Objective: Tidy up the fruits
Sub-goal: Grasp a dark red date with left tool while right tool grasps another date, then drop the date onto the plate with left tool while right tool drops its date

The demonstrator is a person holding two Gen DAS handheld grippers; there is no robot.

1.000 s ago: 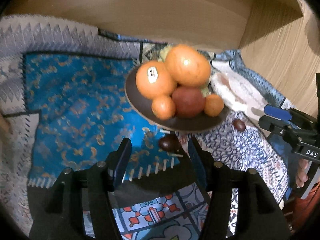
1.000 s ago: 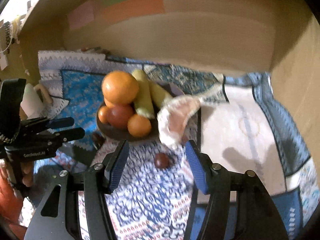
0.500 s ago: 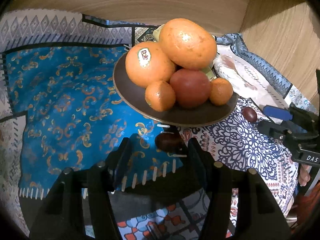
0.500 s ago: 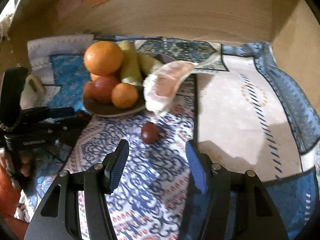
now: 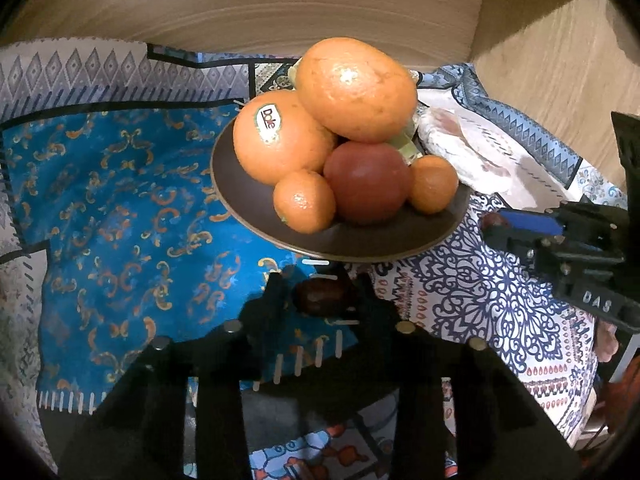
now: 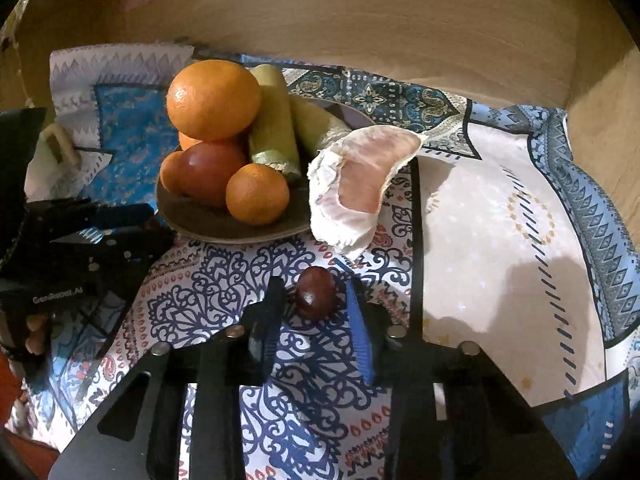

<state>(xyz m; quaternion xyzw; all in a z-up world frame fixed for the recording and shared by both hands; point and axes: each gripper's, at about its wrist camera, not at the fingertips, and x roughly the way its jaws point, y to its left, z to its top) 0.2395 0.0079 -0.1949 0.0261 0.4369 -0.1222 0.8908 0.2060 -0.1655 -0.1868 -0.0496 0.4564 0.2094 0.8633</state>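
Two small dark-brown fruits (image 5: 320, 296) (image 6: 315, 293) on cloth; oranges (image 5: 356, 88) heaped on plate (image 5: 240, 200).
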